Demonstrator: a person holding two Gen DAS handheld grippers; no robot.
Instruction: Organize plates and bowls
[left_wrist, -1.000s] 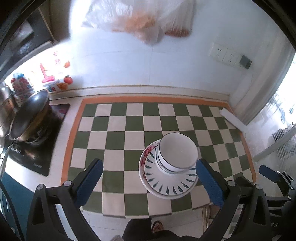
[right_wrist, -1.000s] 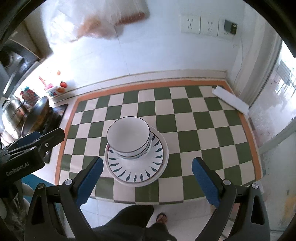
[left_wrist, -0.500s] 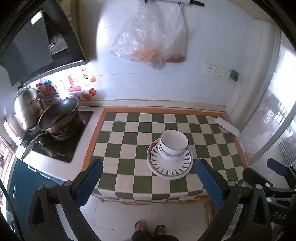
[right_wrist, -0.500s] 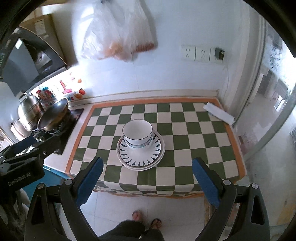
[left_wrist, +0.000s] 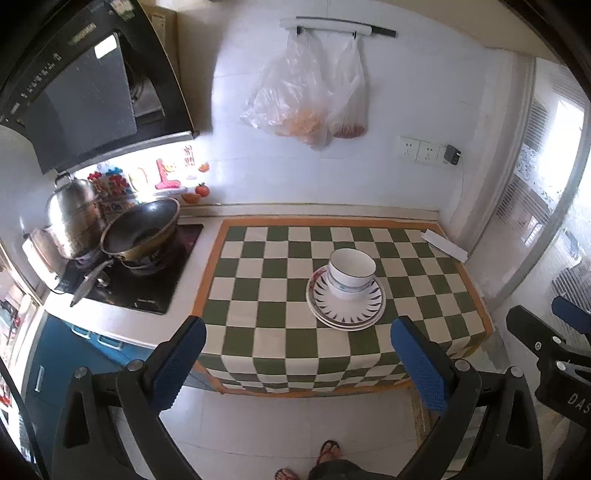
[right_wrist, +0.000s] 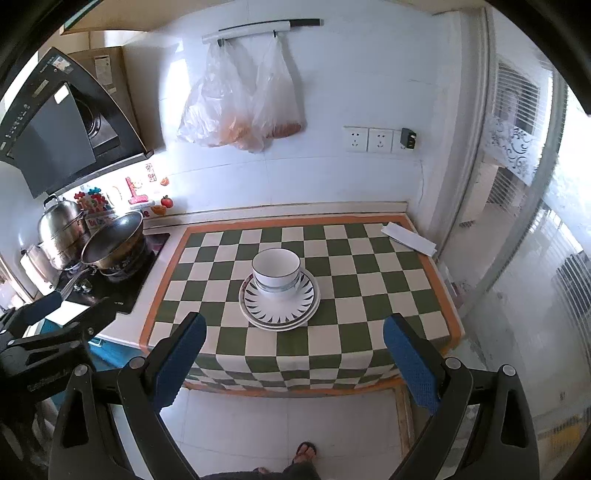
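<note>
Bowls (right_wrist: 276, 272) white with dark rims, nested, on petal-patterned plates (right_wrist: 279, 304)

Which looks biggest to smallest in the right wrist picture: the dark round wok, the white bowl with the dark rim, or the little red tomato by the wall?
1. Dark round wok
2. White bowl with the dark rim, slightly narrower though nearer
3. Little red tomato, smallest, but farthest away

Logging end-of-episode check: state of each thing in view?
left gripper: open, empty, back from the table
right gripper: open, empty, back from the table
bowls: nested, upright, on the plates
plates: stacked on the checked cloth
wok: on the stove, tilted
plastic bags: hanging from the wall rail
</note>
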